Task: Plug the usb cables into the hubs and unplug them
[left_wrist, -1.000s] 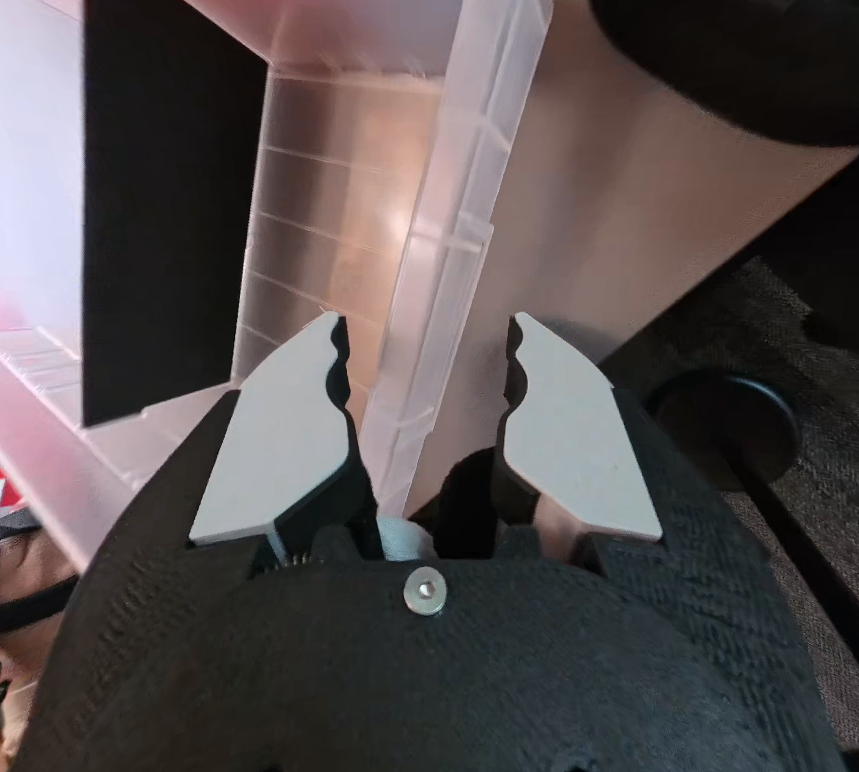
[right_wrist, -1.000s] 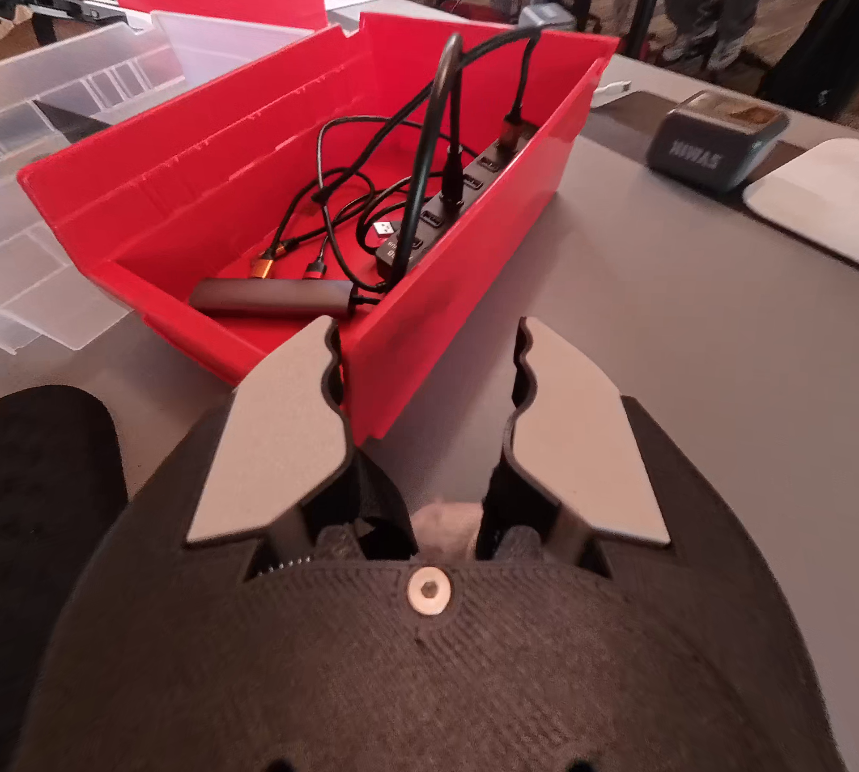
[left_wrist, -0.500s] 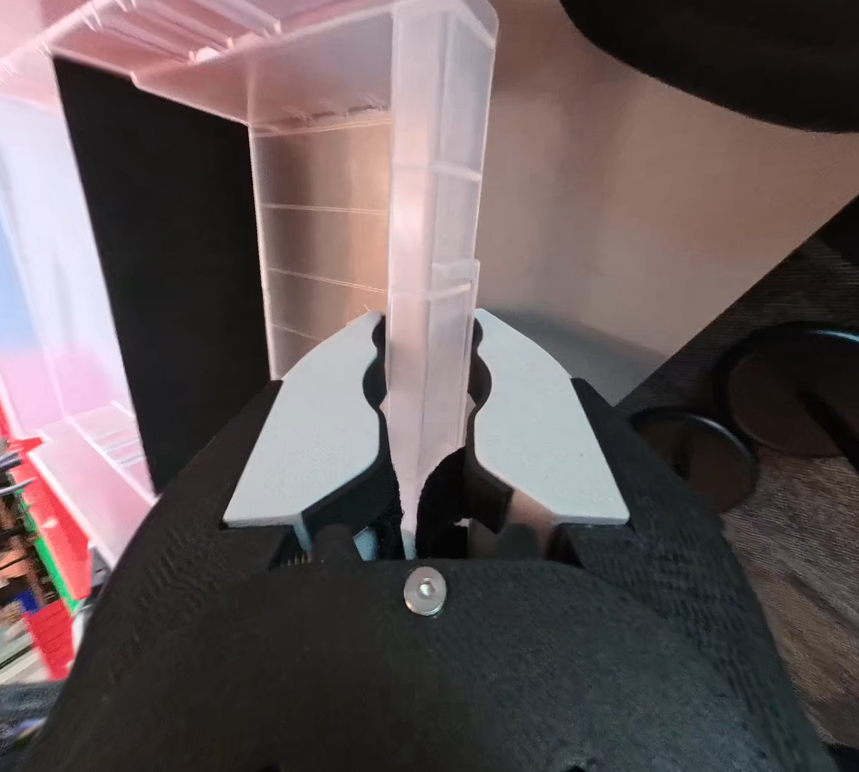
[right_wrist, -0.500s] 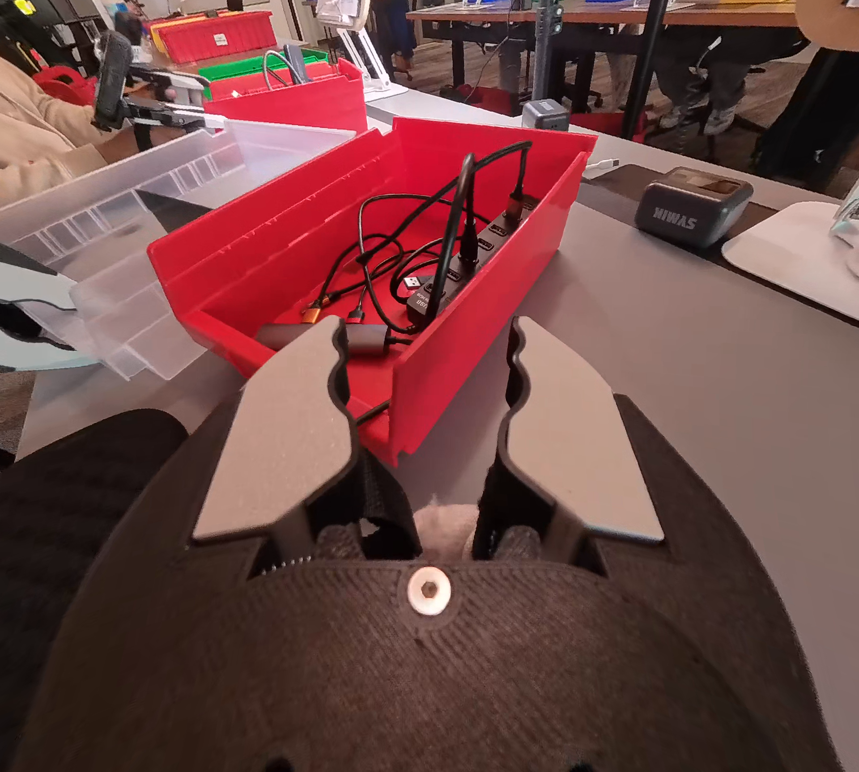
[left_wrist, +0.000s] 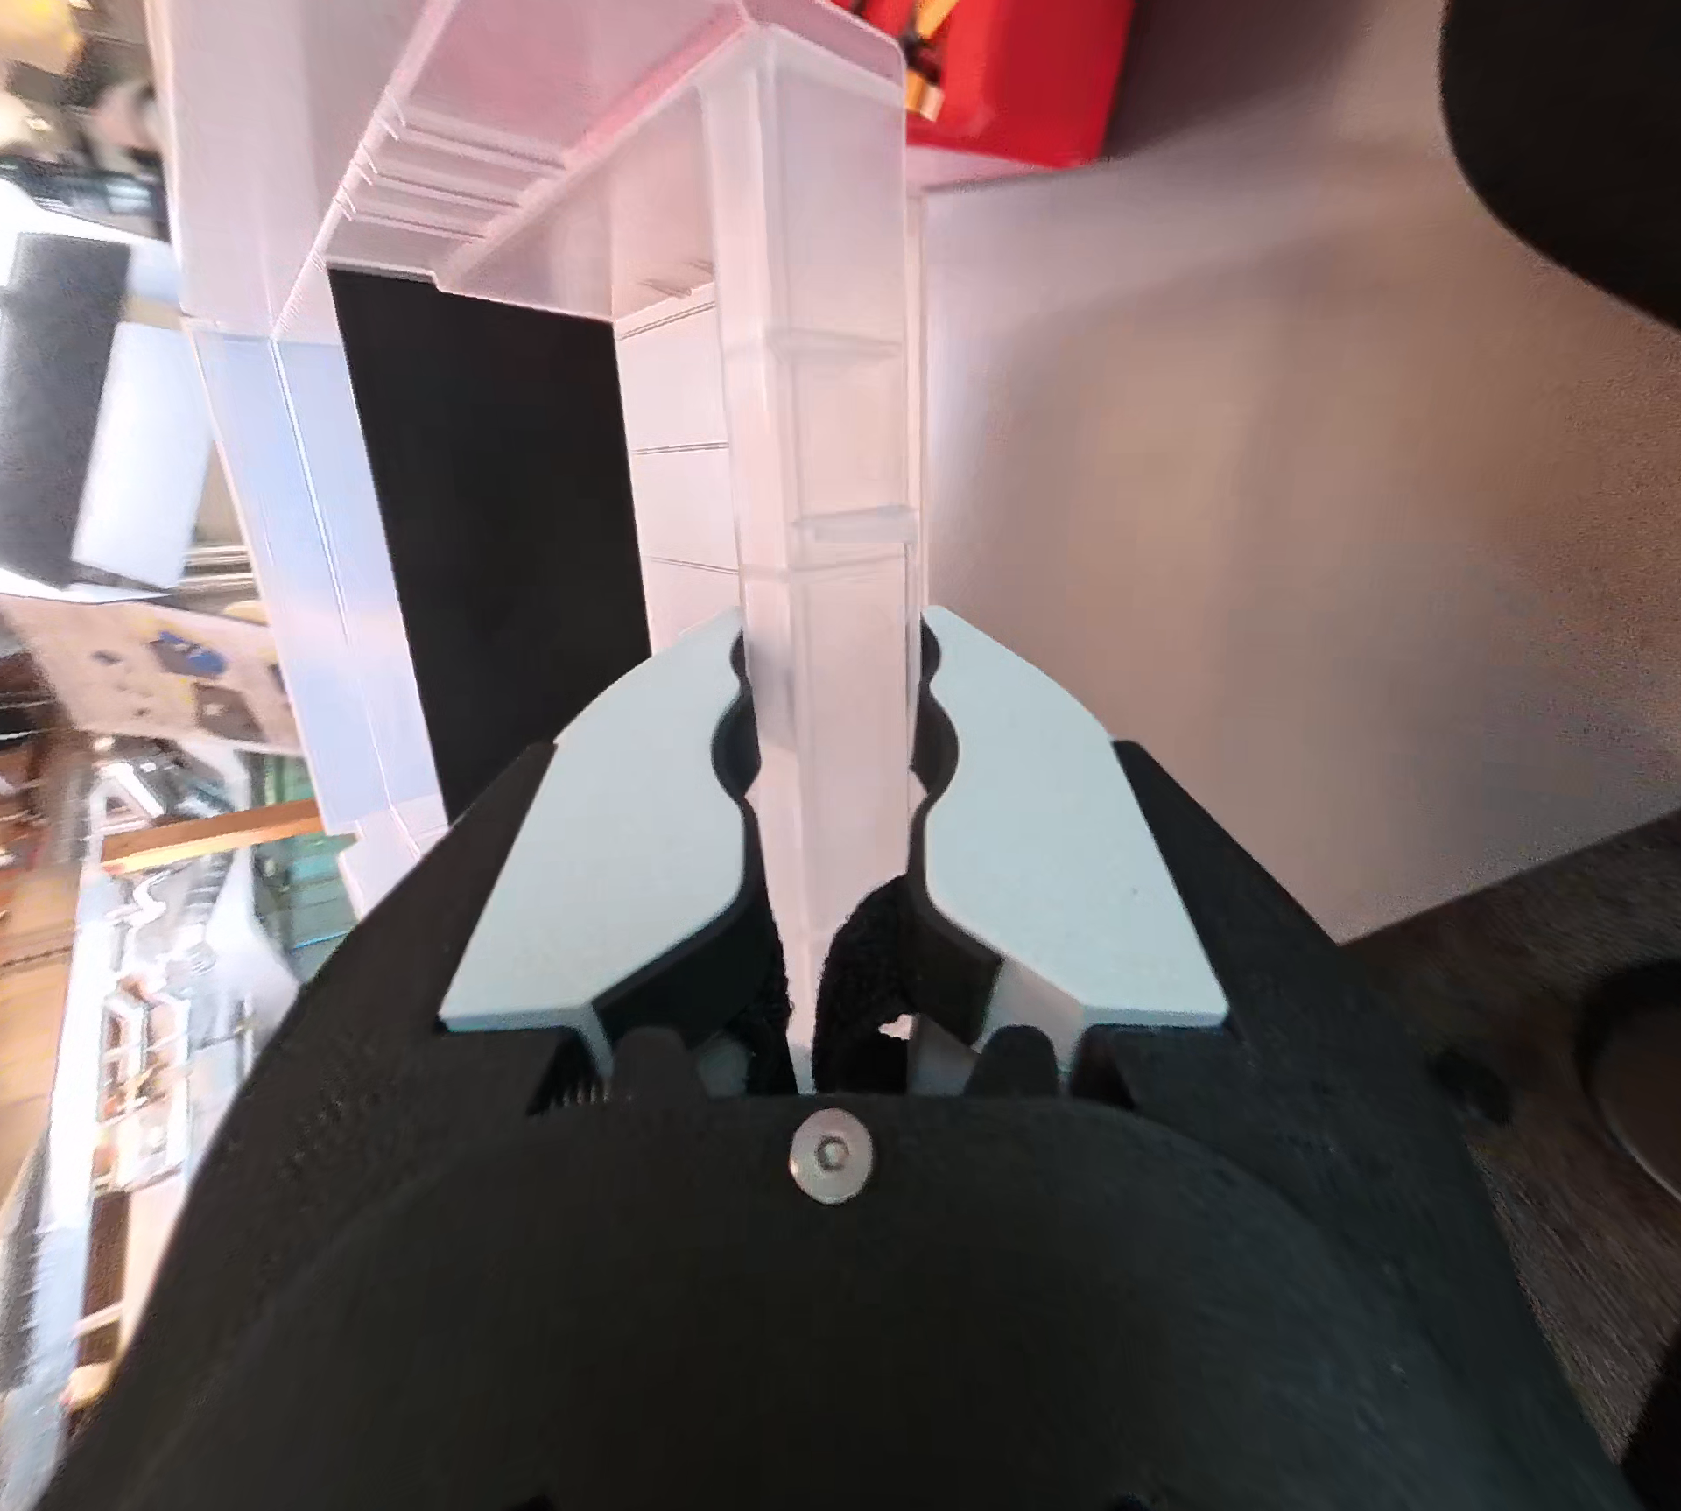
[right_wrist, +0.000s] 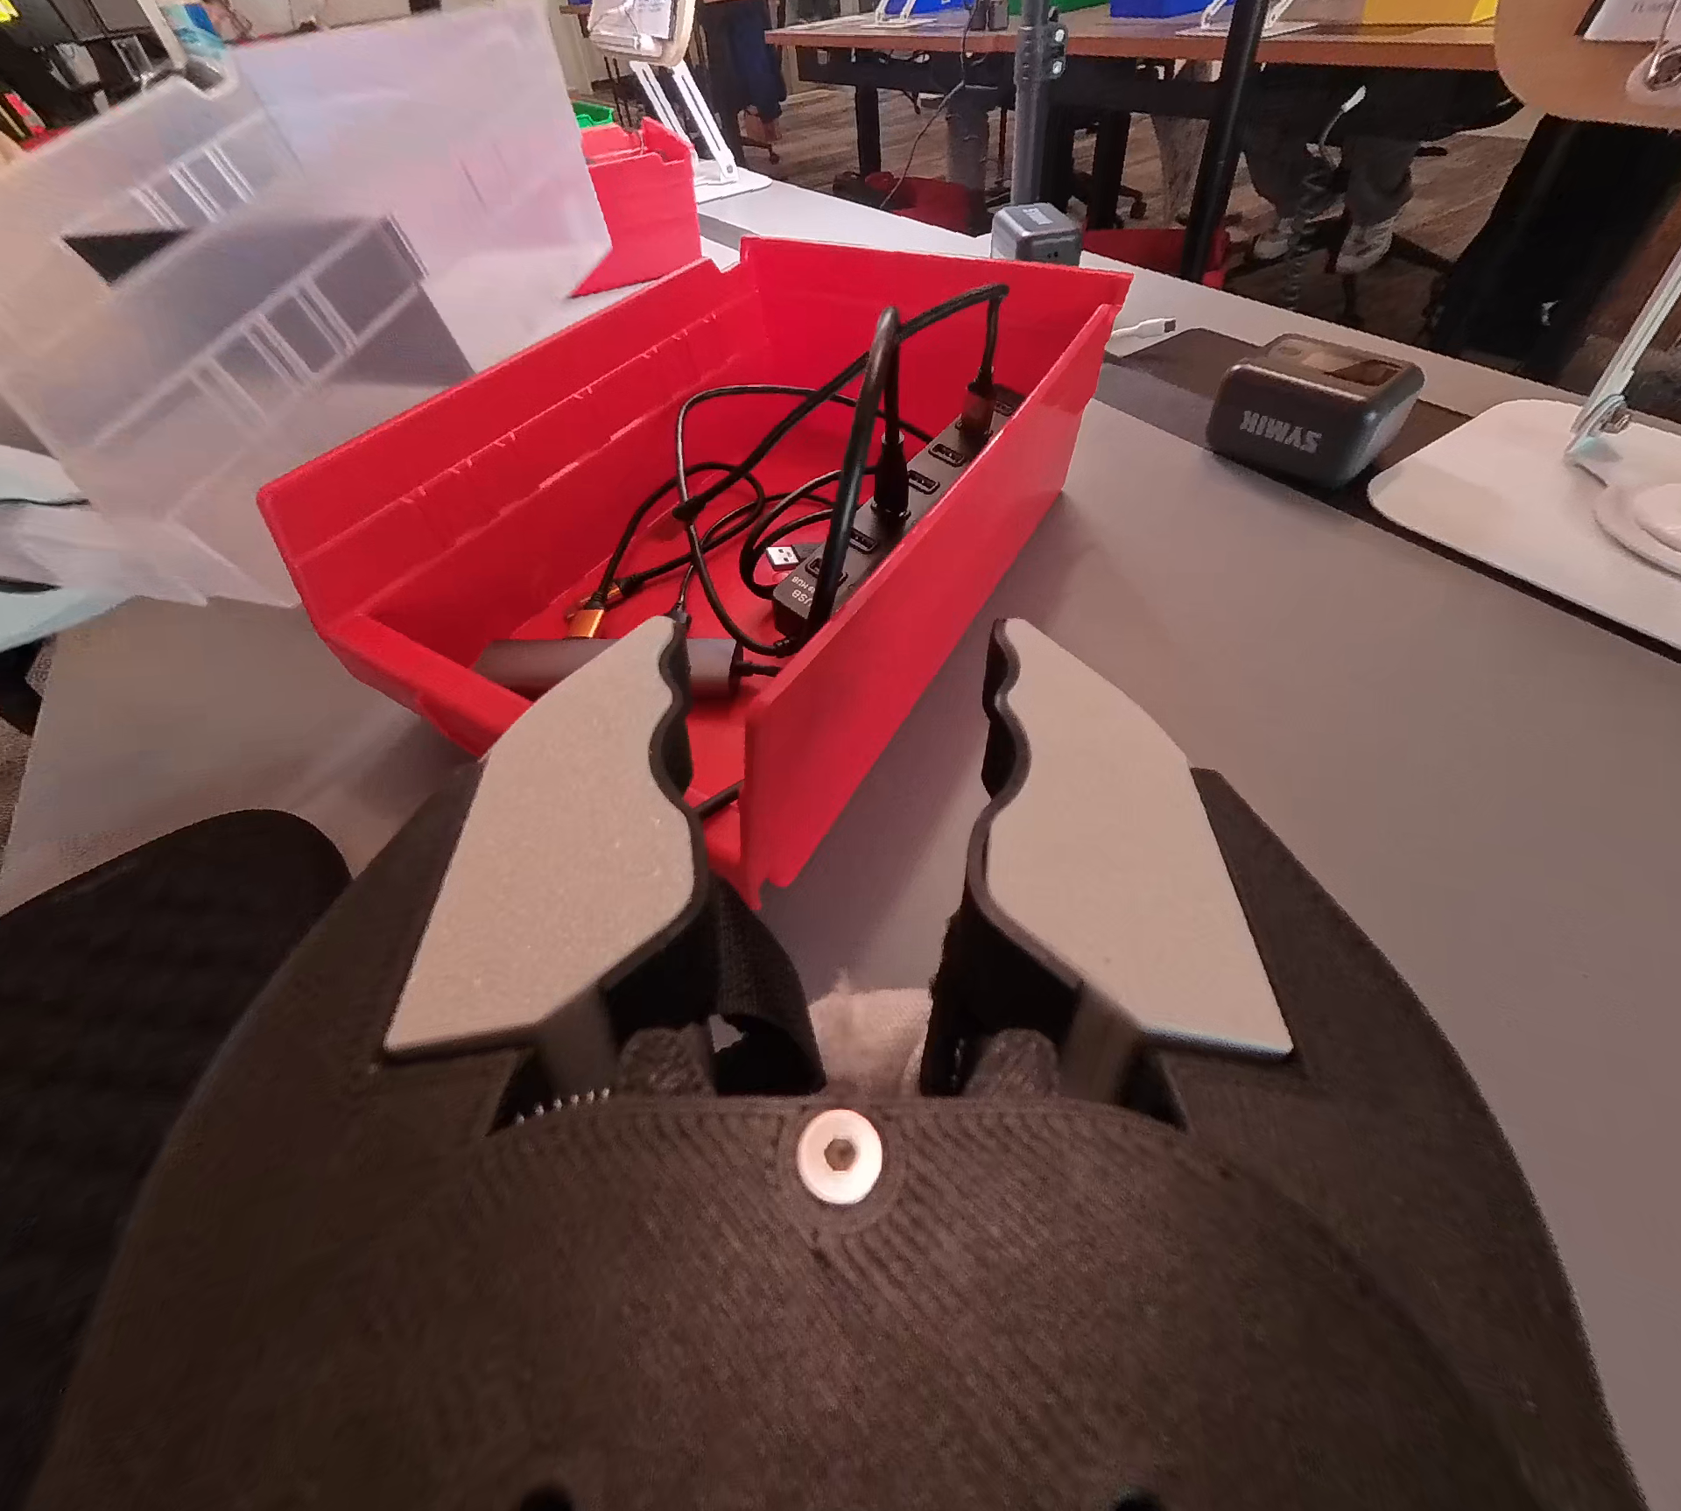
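Left wrist view: clear bin (left_wrist: 819, 376) now lifted

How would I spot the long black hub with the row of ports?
Find the red bin on the grey table. The long black hub lies along its right wall, cables standing up from it. The grey hub at the near end is shorter and paler.

Left gripper (left_wrist: 828, 703): black 3D-printed plastic body, layered ridged texture, broad rounded housing. Two pale grey flat-faced fingers (left_wrist: 628, 849) with black wavy inner edges. Silver hex-socket screw (left_wrist: 830, 1178) centred on housing below jaws; small spring coil visible at left finger base.

Right gripper (right_wrist: 832, 703): same black ribbed printed shell, darker grey matte fingers (right_wrist: 564, 858), scalloped black inner edges, pale hex-socket screw (right_wrist: 839, 1154) at centre, black strap in gap.
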The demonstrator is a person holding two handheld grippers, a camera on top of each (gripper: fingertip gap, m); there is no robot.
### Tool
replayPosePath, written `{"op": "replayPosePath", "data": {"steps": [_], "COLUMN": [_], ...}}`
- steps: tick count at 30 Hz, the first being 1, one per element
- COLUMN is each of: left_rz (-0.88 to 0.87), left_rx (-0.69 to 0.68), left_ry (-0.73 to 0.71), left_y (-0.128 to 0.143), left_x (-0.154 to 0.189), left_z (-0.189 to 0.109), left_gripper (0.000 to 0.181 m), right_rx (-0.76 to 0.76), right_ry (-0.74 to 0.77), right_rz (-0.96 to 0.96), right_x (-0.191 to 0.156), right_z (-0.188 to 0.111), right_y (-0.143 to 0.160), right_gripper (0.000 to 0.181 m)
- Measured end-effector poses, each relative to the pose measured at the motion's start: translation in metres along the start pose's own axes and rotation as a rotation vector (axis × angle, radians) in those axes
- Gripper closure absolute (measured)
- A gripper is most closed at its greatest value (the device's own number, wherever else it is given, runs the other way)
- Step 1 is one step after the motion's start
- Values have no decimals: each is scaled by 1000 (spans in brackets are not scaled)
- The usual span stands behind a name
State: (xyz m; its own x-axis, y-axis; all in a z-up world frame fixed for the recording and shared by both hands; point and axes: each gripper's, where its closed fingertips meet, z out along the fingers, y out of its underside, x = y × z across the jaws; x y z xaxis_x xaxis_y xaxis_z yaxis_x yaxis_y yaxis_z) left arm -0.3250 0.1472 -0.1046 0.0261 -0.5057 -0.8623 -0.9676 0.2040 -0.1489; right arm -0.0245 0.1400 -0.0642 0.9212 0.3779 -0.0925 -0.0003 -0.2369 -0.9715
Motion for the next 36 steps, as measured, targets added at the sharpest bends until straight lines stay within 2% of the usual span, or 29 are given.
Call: {"op": "replayPosePath", "data": {"steps": [5,8,12,16,20,26,29,32,36], "left_rz": [19,51,59,119,199,287,331,390,458], "left_rx": [5,27,95,171,278,500,577,622,670], "left_ry": [-168,-238,-292,-317,-289,-180,-128,-60,42], "left_y": [-16,-34,-67,-113,-174,-293,-351,-402,-450], "left_x": [-29,-40,-52,-56,-52,-23,4,45,101], "left_z": [-23,-38,-59,-73,-74,-70,-69,-66,-58], "left_gripper": [151,151,151,151,151,151,151,151,151], "right_rx": [42,114,236,291,264,230,185,147,174], "right_ry": [1,-9,-61,-84,-17,141,224,319,372], "right_rz": [16,49,76,37,-36,-121,-164,-196,-182], "right_x": [-3,-9,-22,-26,-7,31,46,64,76], "right_z": [-7,-25,-71,-130,-187,-263,-292,-315,-338], "right_y": [-12,-33,-67,-86,-83,-81,-80,-76,-77], "right_gripper": [119,118,118,118,119,122,122,122,122]}}
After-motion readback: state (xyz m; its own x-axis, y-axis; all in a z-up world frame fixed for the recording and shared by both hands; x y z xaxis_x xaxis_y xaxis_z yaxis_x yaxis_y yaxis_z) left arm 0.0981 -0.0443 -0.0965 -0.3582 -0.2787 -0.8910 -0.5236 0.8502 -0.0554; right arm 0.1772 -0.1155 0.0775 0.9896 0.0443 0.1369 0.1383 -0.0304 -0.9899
